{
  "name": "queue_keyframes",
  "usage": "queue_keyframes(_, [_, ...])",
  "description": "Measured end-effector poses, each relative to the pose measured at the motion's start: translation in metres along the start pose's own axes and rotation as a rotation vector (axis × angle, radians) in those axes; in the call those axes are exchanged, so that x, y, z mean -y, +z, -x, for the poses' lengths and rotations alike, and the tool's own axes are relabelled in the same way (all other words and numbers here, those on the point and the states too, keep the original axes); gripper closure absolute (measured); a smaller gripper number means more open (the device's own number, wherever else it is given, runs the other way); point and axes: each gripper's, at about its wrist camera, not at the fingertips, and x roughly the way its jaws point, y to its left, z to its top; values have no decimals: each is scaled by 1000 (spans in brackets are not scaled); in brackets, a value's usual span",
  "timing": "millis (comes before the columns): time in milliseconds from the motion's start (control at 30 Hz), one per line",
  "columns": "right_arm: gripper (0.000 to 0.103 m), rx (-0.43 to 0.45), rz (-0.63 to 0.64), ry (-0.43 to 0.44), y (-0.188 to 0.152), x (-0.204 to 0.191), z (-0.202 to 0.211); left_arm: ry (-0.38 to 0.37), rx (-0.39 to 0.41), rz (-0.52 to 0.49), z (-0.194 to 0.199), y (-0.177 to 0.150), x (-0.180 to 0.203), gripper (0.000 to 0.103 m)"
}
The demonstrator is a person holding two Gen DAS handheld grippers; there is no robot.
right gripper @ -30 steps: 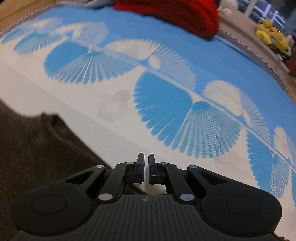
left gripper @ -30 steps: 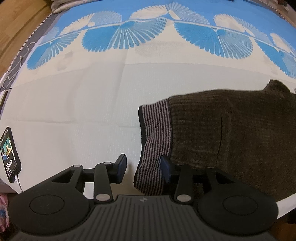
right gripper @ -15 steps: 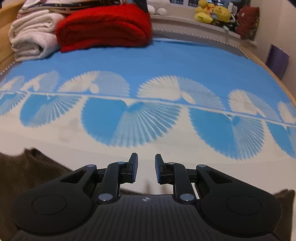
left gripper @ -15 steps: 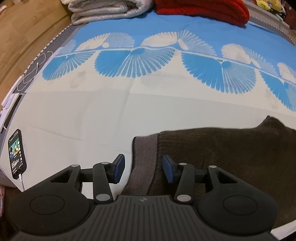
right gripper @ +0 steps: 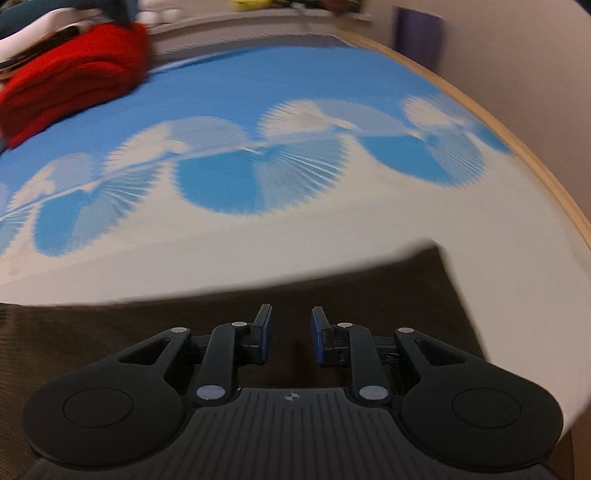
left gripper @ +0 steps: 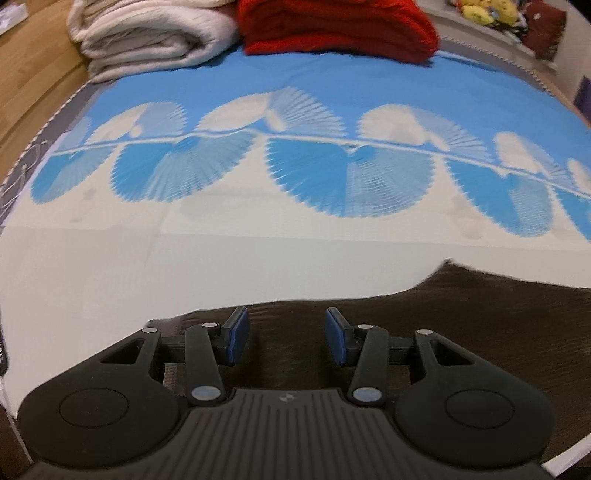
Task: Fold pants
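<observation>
Since the earlier frames, both tools had swept along the pants toward their far-right end. Left tool (left gripper: pixel 282 341), lower centre, hovered with jaws apart and empty over the dark brown pants (left gripper: pixel 461 332). Right tool (right gripper: pixel 290 338) hovered with jaws opening, nothing between them, nearer the square end at the right of its frame. Pants (right gripper: pixel 351 291) lay flat on the bed (right gripper: pixel 258 240), long axis left to right. Beyond, a red blanket (left gripper: pixel 340 26) sat at the top.

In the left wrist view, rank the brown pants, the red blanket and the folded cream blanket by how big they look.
1. brown pants, largest, though nearest the camera and partly cut off.
2. red blanket.
3. cream blanket, close to the red one; both are cropped at the top, so their order is unsure.
</observation>
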Motion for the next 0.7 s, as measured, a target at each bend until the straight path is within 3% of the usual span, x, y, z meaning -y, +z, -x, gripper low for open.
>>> queue_keyframes(100, [77,-21,-131,-52,-23,48,5,-37,13,-26,3,3,22,53])
queue_keyframes(167, [71,-25,-271,-89,-42,81,12,-54,16,-50,3,5,36,53])
queue_keyframes(233, [58,-20,-417,-125,-61,108,19,-67,19,-71,3,5,46,53])
queue_keyframes(367, [57,-22,-675,-149,-106,147,28,-81,14,-91,0,7,58,53])
queue_keyframes(533, [52,-4,-739,-220,-140,157,29,-90,8,-118,-2,6,70,53])
queue_keyframes(700, [47,-9,-762,-110,-141,159,18,-80,-3,-124,-6,5,73,53])
